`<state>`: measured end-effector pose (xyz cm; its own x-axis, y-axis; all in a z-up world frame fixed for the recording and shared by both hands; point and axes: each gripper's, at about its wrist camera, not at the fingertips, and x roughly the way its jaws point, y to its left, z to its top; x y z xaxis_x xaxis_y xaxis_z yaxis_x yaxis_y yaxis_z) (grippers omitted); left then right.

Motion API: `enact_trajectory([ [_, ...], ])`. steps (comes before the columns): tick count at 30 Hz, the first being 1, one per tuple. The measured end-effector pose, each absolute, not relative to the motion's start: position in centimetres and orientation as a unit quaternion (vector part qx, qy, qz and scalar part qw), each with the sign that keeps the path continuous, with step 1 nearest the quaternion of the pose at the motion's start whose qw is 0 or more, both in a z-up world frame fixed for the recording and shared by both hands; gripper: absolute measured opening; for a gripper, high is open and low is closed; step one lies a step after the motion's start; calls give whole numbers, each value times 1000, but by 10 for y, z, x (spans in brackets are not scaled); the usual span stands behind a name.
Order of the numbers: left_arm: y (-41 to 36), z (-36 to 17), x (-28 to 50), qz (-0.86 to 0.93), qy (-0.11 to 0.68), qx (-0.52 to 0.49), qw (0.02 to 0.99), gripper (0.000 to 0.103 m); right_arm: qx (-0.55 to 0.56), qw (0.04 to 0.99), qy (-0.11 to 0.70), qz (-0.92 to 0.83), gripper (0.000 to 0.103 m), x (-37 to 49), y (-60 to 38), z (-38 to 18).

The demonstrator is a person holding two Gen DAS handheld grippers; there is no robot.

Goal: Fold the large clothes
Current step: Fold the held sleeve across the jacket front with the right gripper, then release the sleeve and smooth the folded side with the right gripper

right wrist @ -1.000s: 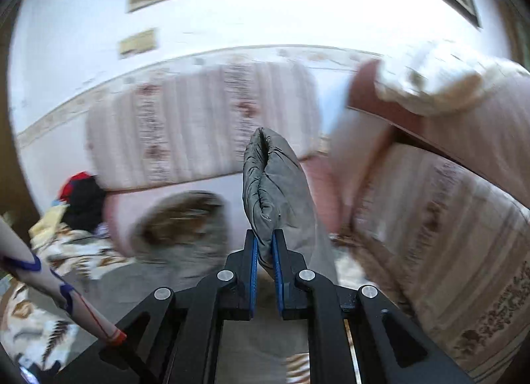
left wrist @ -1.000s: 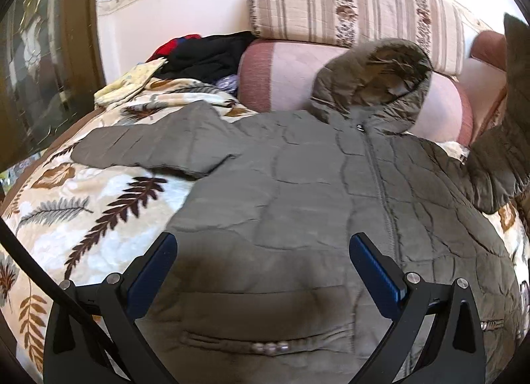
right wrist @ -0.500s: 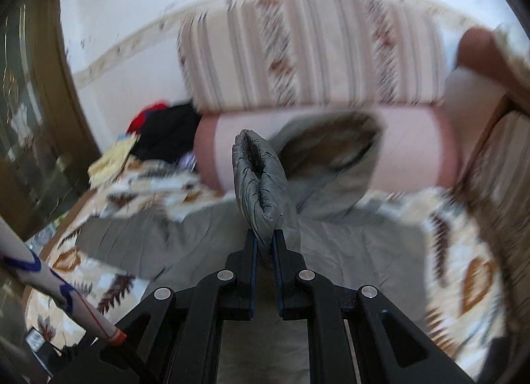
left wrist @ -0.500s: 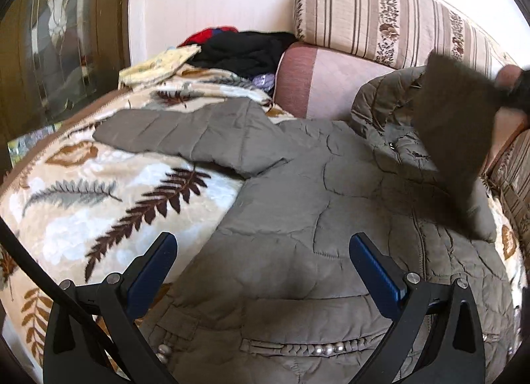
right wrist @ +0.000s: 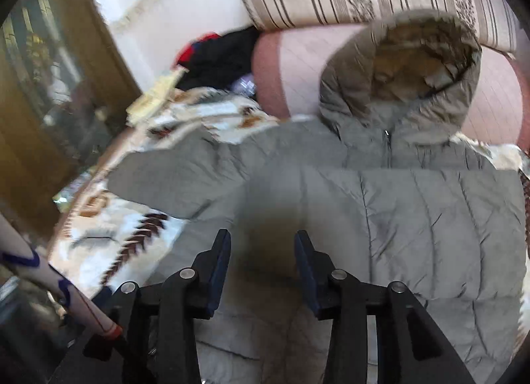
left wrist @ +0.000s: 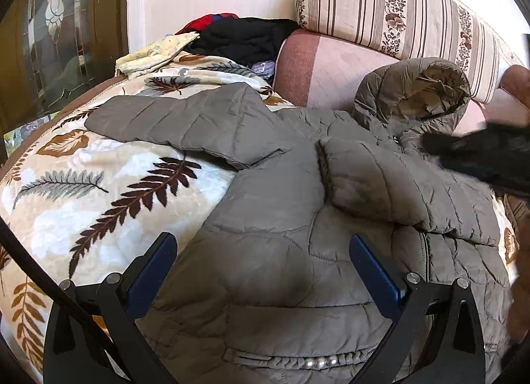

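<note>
Quilted jacket lying zip-up on the bed's leaf-print blanket; one sleeve folded across its chest.

Both tongs are standing spread, empty: left tongs idling, right tongs having just been opening. Padding is handling soft, light, slippery; the outstretched sleeve cuff is looking the best hold.

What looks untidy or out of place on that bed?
Clothes are heaped loose in the far corner by the bolster. The jacket is only half folded: one sleeve lies across its chest, the other is spread out over the blanket. Nothing looks damaged.
</note>
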<state>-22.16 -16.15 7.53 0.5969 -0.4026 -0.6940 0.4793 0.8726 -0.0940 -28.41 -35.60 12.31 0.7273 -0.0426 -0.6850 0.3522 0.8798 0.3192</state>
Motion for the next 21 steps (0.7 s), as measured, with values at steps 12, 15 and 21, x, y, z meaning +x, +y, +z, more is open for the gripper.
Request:
enact_trajectory([
  [12, -193, 46, -217, -232, 411, 98, 876, 103, 216, 793, 391, -413, 43, -370, -508, 69],
  [15, -201, 30, -213, -223, 438, 121, 863, 103, 255, 764, 446, -391, 43, -370, -526, 18],
  [21, -198, 26, -213, -227, 444, 116, 859, 103, 240, 782, 415, -398, 43, -369, -515, 44],
])
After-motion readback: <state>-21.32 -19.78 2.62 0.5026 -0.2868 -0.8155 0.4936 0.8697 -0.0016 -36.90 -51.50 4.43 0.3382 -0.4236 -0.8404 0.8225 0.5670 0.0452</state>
